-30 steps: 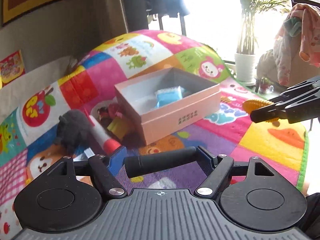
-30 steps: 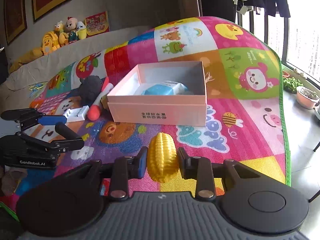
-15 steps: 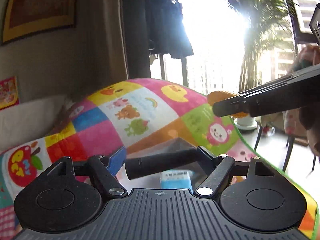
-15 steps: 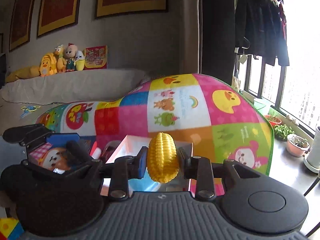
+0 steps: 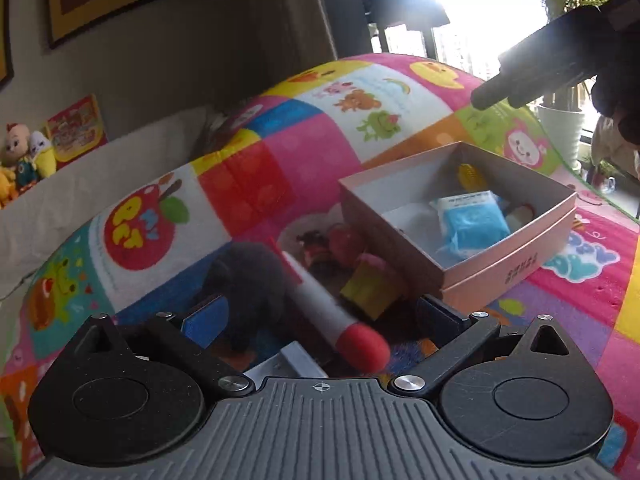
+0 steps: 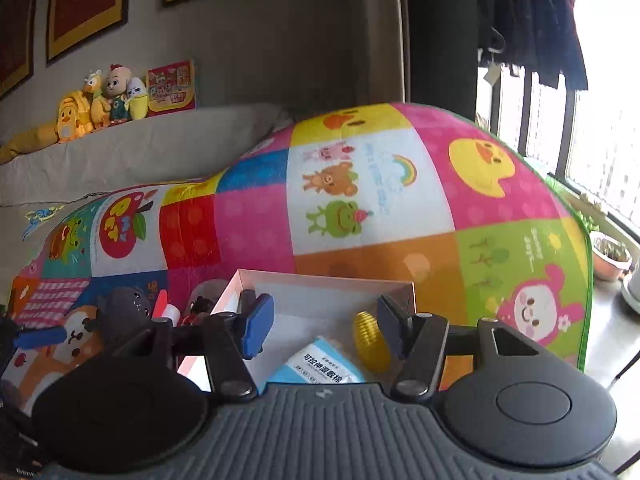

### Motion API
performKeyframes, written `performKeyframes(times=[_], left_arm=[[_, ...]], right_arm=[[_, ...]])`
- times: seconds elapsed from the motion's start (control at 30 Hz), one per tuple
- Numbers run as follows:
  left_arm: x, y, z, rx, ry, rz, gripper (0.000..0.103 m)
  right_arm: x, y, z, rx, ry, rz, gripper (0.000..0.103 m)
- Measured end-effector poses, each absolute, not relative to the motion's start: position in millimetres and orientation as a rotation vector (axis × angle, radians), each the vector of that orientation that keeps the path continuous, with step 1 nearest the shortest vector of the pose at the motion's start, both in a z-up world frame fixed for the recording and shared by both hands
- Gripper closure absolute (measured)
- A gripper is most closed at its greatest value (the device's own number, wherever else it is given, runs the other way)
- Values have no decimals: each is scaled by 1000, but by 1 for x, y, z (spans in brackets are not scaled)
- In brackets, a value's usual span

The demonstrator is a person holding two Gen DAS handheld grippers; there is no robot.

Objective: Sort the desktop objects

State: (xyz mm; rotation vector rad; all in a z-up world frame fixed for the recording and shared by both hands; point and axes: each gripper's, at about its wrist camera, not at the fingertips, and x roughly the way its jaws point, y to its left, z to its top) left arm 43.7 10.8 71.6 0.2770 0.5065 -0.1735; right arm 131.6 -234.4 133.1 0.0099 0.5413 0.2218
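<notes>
The pink open box [image 5: 508, 264] sits on the colourful play mat. In it lie a yellow toy corn [image 5: 468, 176], a blue packet [image 5: 472, 224] and a small red-and-white piece [image 5: 520, 212]. My right gripper [image 6: 326, 320] hangs over the box [image 6: 320, 276] with its jaws opening; the corn [image 6: 370, 340] lies free below them, beside the blue packet [image 6: 320, 364]. My left gripper [image 5: 320, 316] is opening wide and grips nothing. Past its fingers lie a white marker with a red cap [image 5: 324, 308], a grey plush toy [image 5: 248, 276] and a yellow-and-pink cupcake toy [image 5: 372, 284].
A white block [image 5: 296, 360] lies right under the left gripper. Small red and dark toys [image 5: 332, 244] crowd the box's left wall. Behind the mat a grey cushioned ledge [image 6: 140, 148] carries plush dolls [image 6: 104, 100]. Potted plants [image 6: 612, 256] stand by the window at right.
The right gripper let go of the corn, which now lies in the box. The left gripper spread open; the black cylinder it held is gone from view. The left view swung back down over the loose toys.
</notes>
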Motion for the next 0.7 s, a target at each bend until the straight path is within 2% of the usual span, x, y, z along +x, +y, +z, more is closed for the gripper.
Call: performKeyframes(times=[0.13, 0.3, 0.43, 0.53, 0.57, 0.7], left_arm=[[17, 38, 97, 126, 511, -156, 0], [-23, 59, 134, 157, 424, -75, 0], [-48, 88, 157, 216, 321, 97, 0], [-54, 111, 172, 267, 255, 247, 0], [-55, 119, 179, 274, 241, 278, 0], [-69, 144, 204, 279, 189, 358, 0]], right_arm=[[133, -245, 159, 187, 543, 201, 44], [107, -248, 217, 385, 445, 226, 30], [81, -241, 249, 315, 235, 135, 28], [71, -247, 264, 302, 61, 24, 18], [72, -252, 267, 328, 39, -1, 18], [93, -270, 269, 390, 135, -16, 18]])
